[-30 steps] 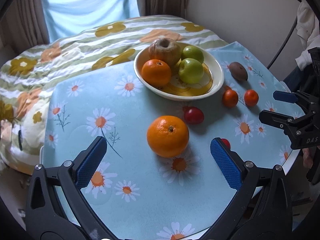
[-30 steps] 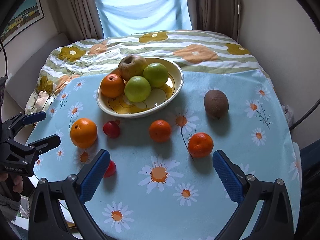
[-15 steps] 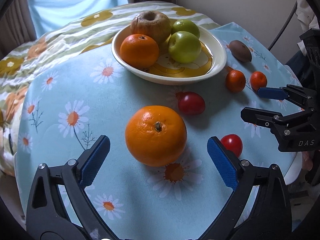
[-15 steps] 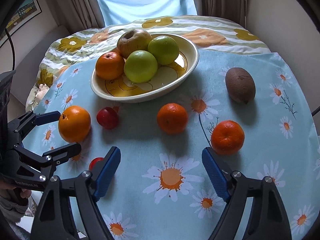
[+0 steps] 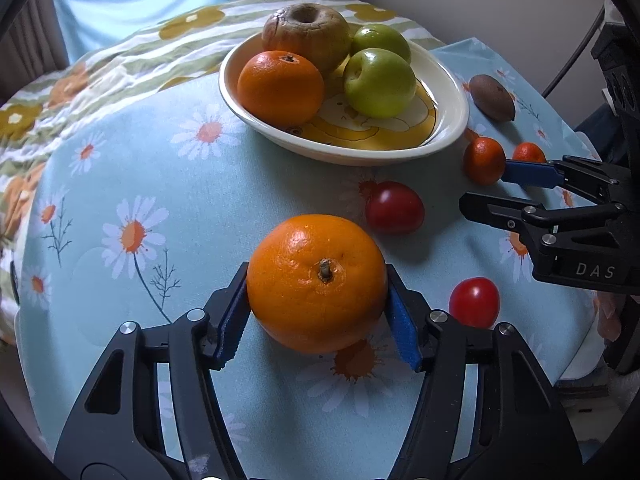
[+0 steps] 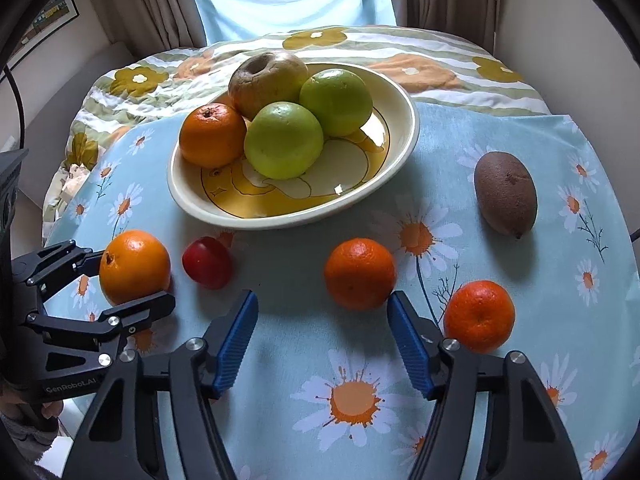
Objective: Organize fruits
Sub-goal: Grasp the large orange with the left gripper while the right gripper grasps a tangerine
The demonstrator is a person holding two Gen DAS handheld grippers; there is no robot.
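My left gripper [image 5: 318,304] is shut on a large orange [image 5: 317,282] that rests on the daisy tablecloth; it also shows in the right wrist view [image 6: 134,266]. My right gripper [image 6: 322,336] is open, its jaws just short of a small mandarin [image 6: 359,273]. A second mandarin [image 6: 478,315] sits to its right. A cream bowl [image 6: 396,156] behind holds an orange [image 6: 212,135], two green apples [image 6: 283,145] and a brown apple [image 6: 267,80]. A brown kiwi-like fruit [image 6: 505,193] lies at the right.
Two red tomatoes lie loose: one [image 5: 394,208] in front of the bowl, one [image 5: 474,302] near the table's front edge by my left gripper. A flowered striped cloth [image 6: 400,52] covers the far side. A wall stands at the right.
My left gripper moved forward and shut on the large orange. My right gripper moved forward toward the small mandarin and its jaws narrowed somewhat.
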